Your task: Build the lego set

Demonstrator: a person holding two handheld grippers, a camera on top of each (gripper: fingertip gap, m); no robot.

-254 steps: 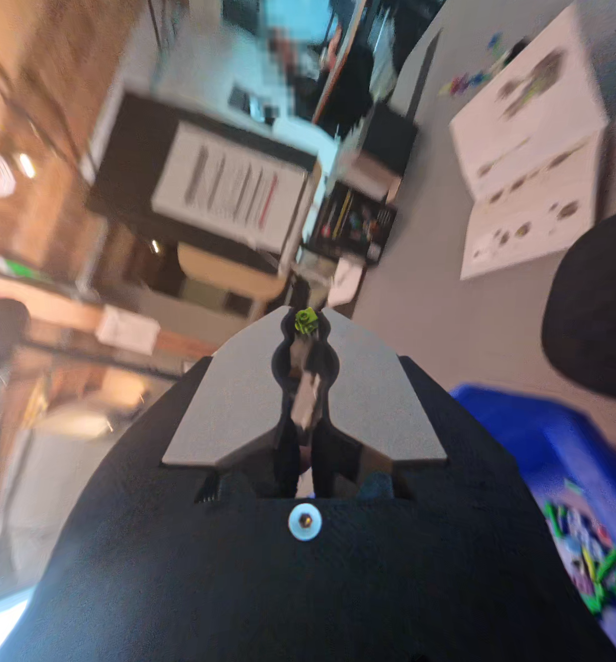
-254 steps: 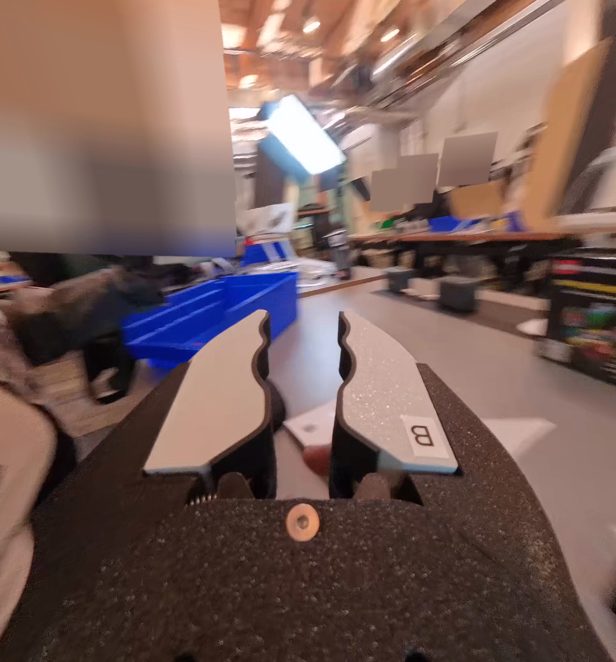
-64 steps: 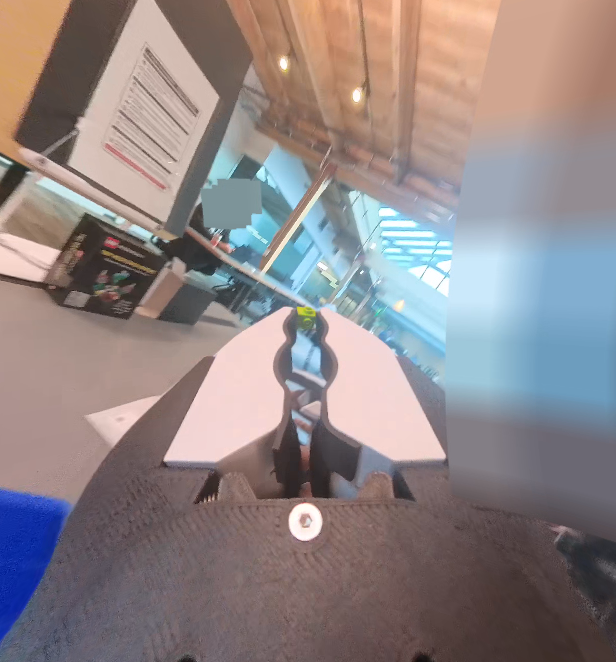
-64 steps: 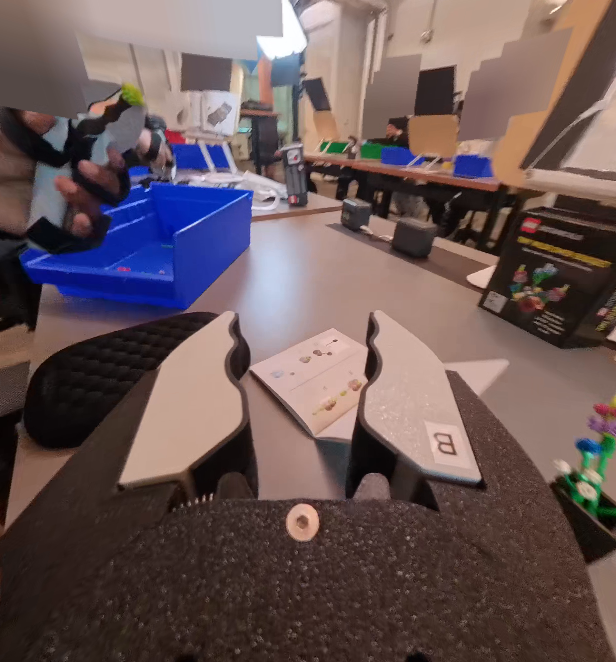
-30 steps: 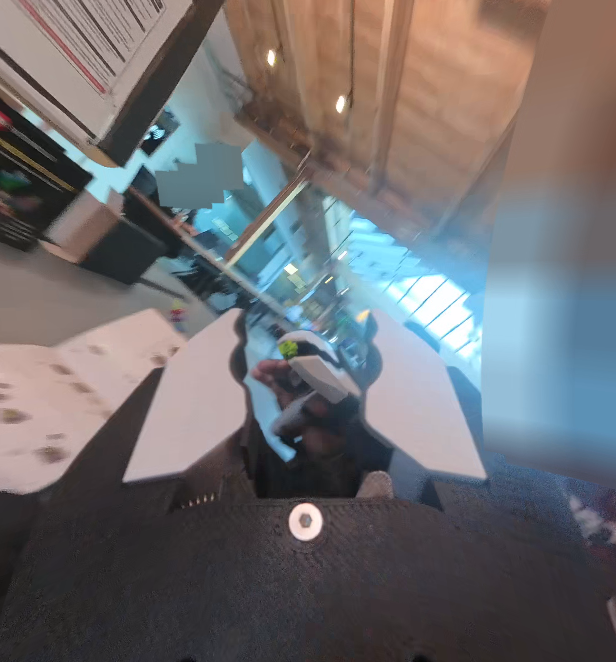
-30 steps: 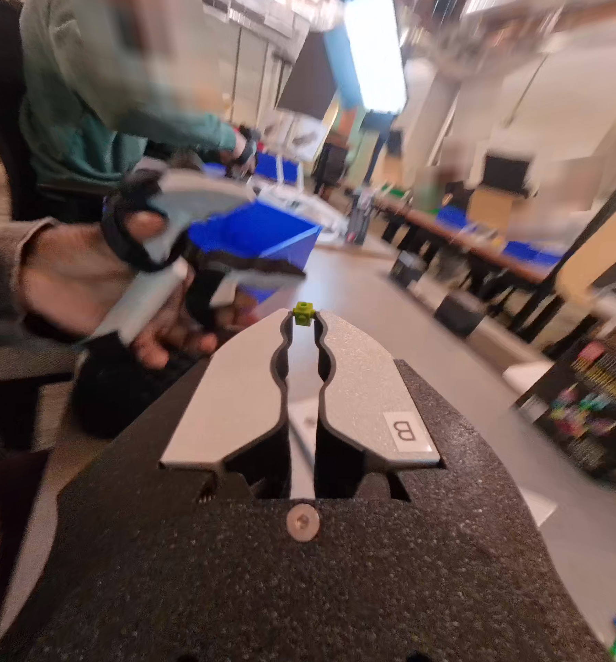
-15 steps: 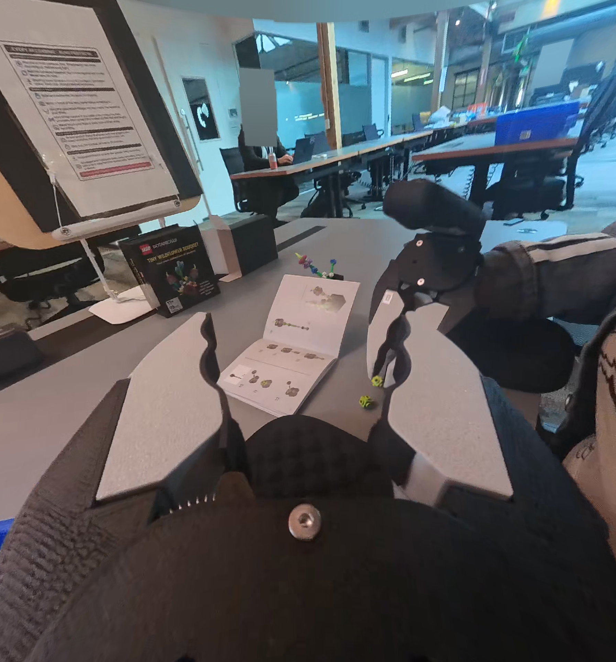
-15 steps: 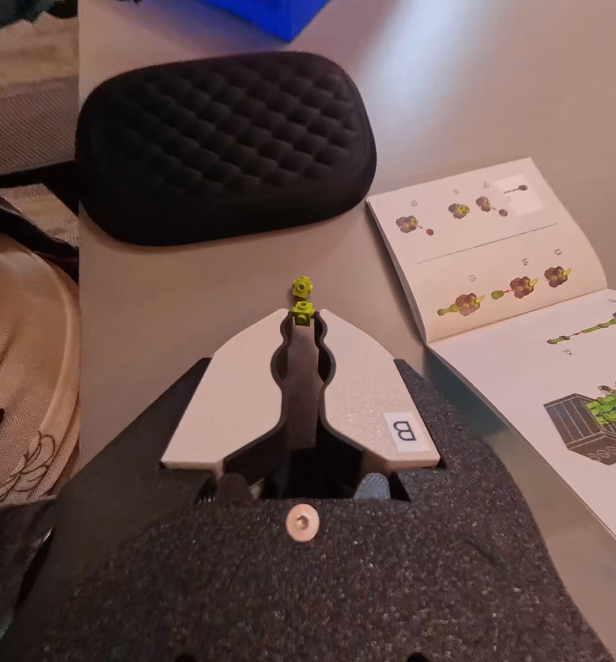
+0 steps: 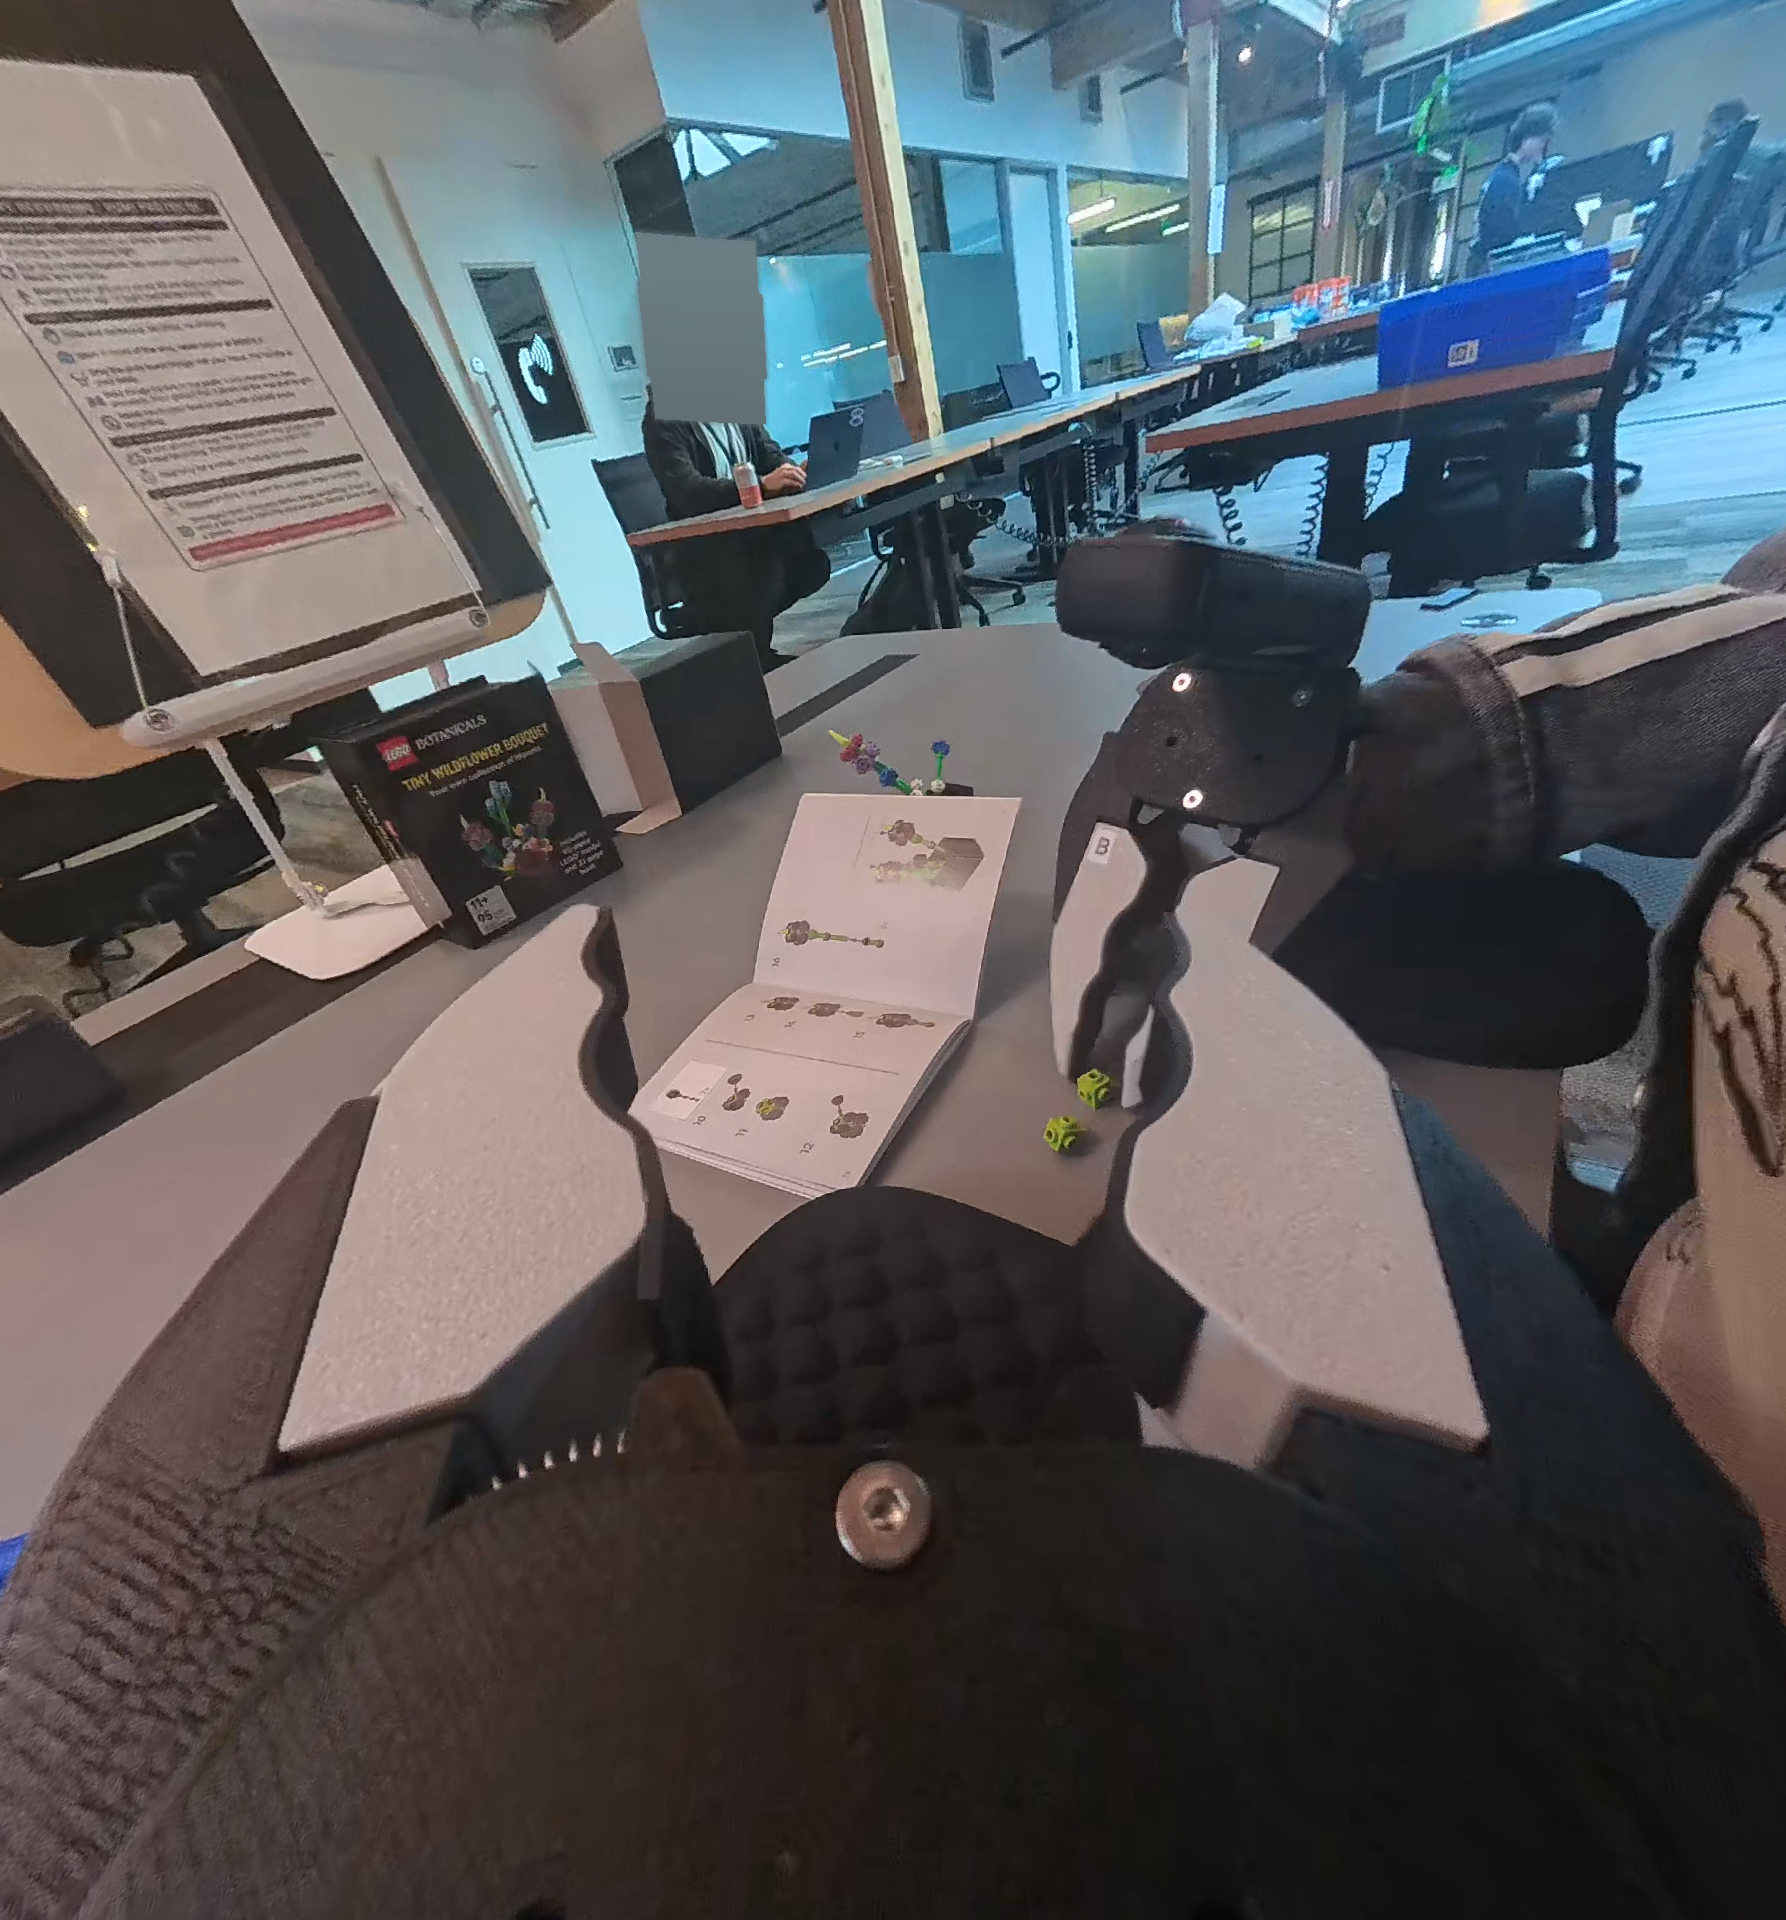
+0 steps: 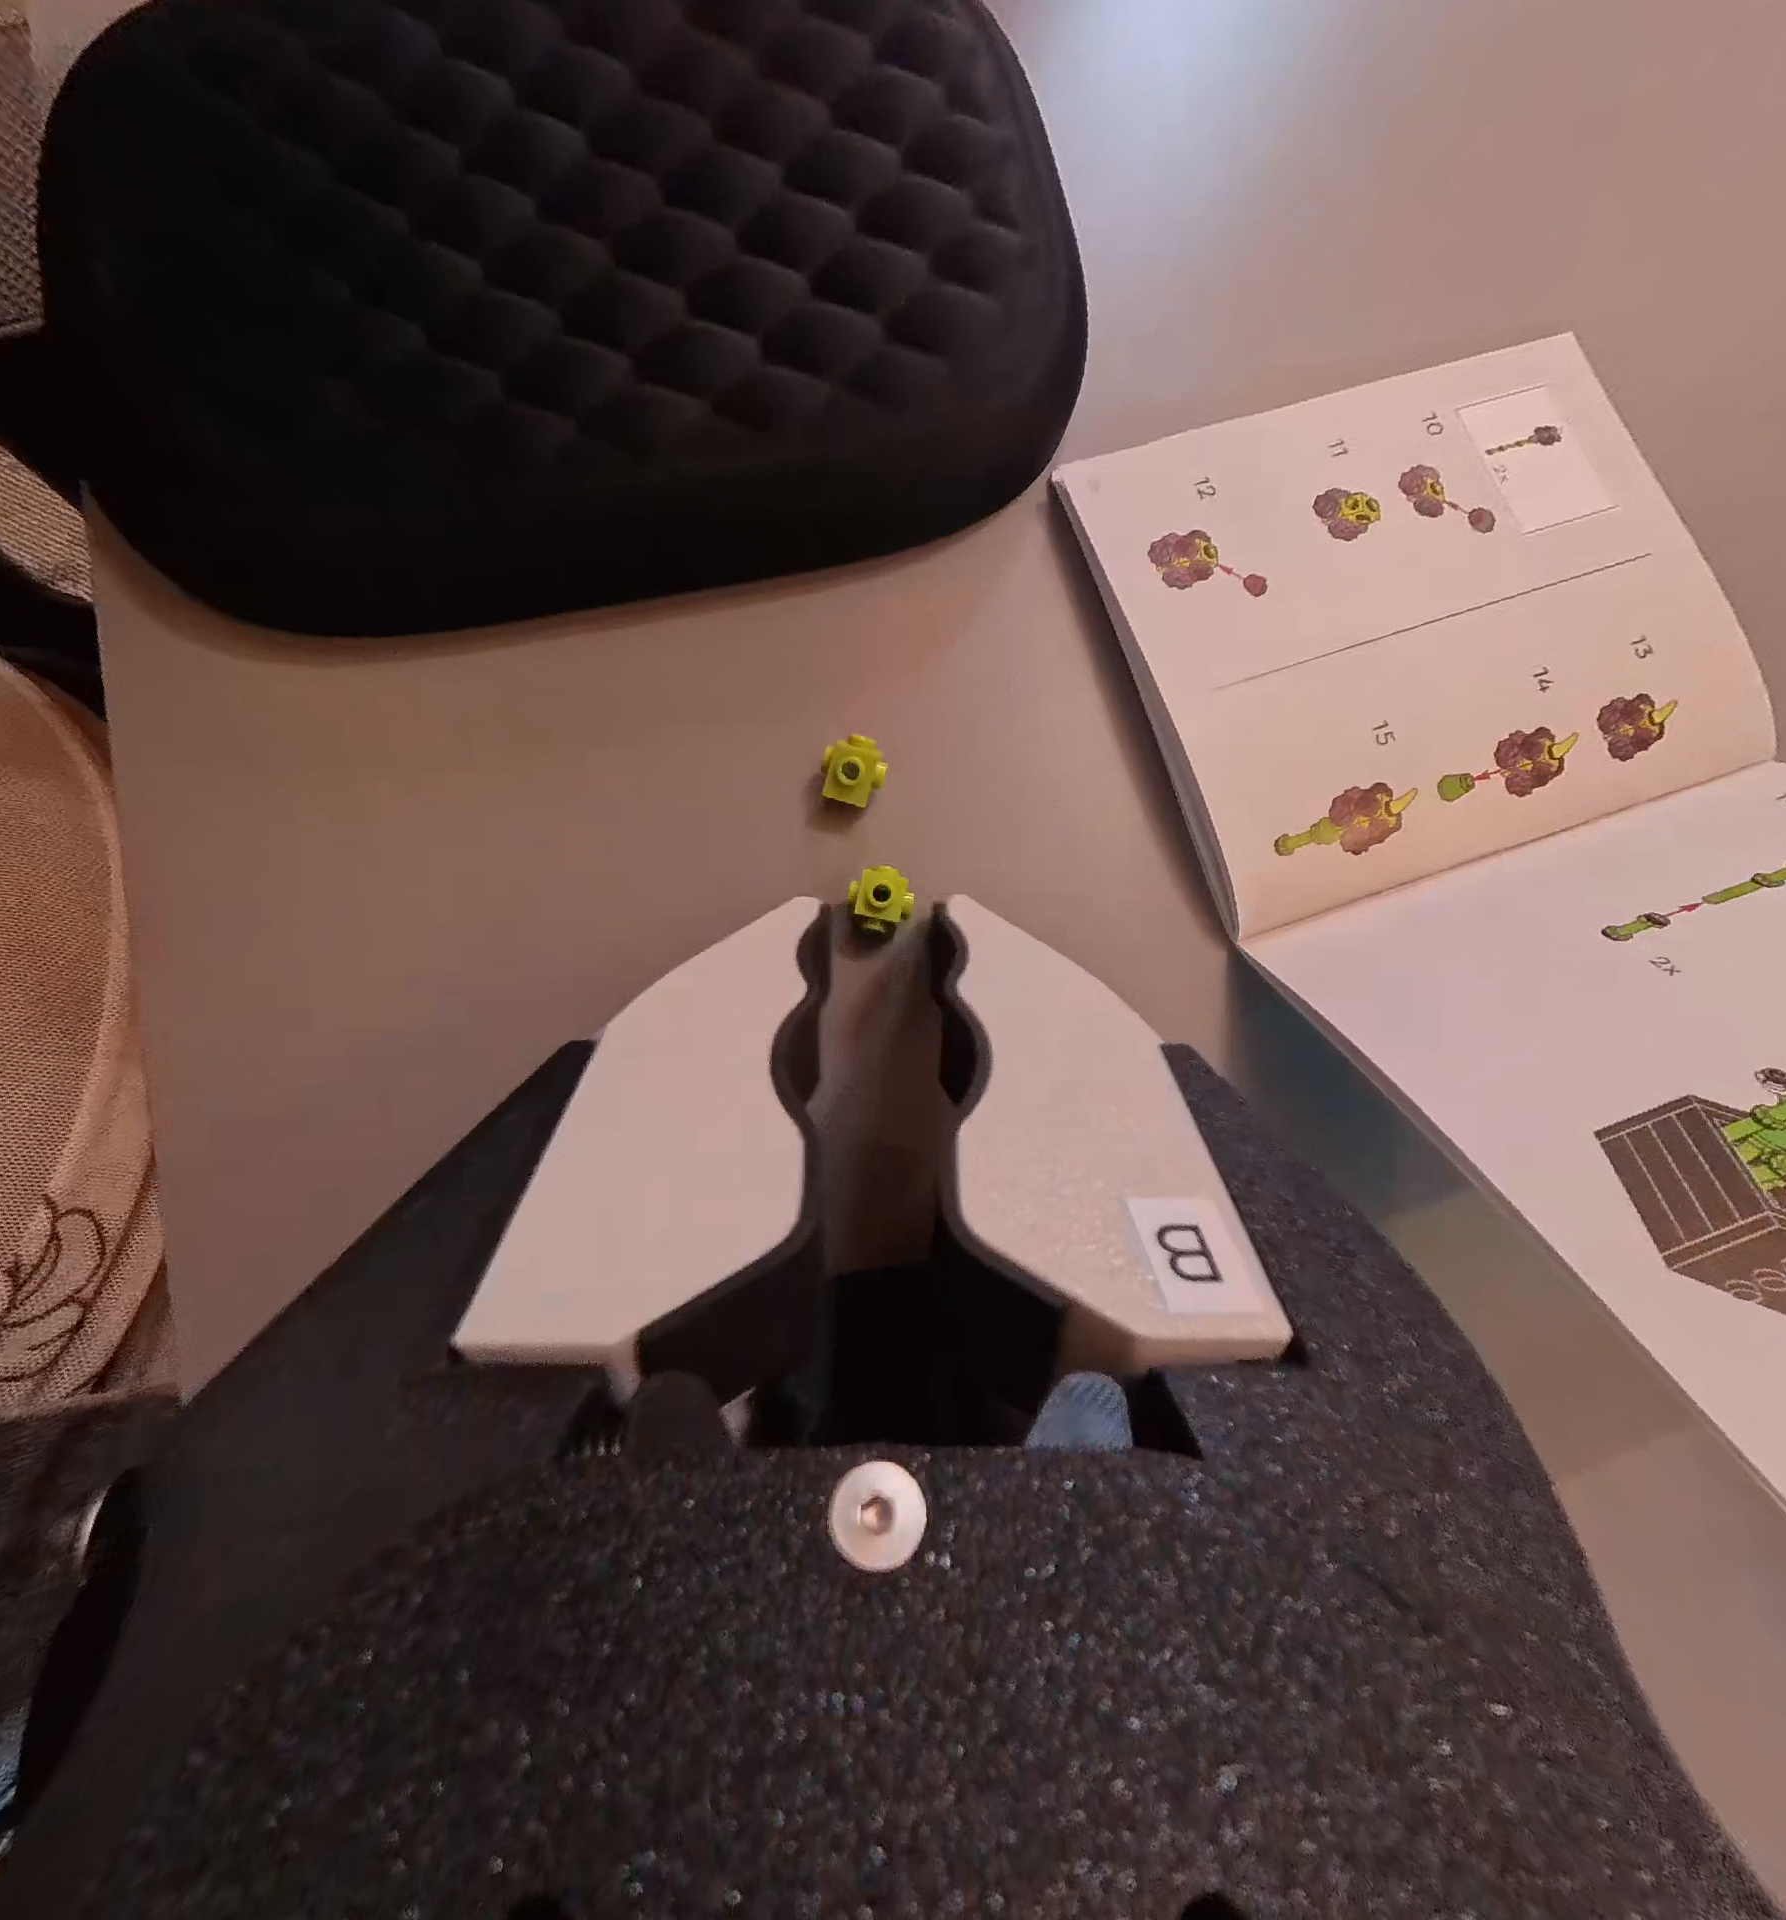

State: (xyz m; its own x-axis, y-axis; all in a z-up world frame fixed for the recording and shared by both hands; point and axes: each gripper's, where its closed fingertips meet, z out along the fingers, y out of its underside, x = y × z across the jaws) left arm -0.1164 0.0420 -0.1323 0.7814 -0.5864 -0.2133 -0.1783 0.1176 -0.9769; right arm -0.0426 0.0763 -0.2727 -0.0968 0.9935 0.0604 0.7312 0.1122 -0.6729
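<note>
Two lime studded bricks are counted on the grey worktop (image 10: pixel 453 831). One brick (image 10: pixel 878 900) sits between the tips of the right tongs (image 10: pixel 876 906), whose fingers stand slightly apart on either side of it; whether they touch it cannot be told. A central stud with a hole is turned toward the right wrist camera, and small studs stick out on its sides. The piece is a cube with no long axis. The second brick (image 10: pixel 854 769) lies free on the worktop just beyond the first, its holed stud also facing the camera.

In the left wrist view the same pair is seen: one brick (image 9: pixel 1096 1088) at the tips of the right tongs (image 9: pixel 1102 1075), the other (image 9: pixel 1063 1132) a little nearer. The left tongs (image 9: pixel 884 1029) are spread wide with nothing between them, above a black quilted pad (image 9: pixel 899 1299) at the near edge.

One open instruction booklet (image 9: pixel 847 997) is laid left of the bricks, with numbered steps and drawings of purple flowers on green stems. Farther off, one black box (image 9: pixel 473 821) with printed writing and a flower picture is stood upright, beside a white stand holding one printed sheet (image 9: pixel 172 374). A small built flower cluster (image 9: pixel 889 764) is set beyond the booklet.
</note>
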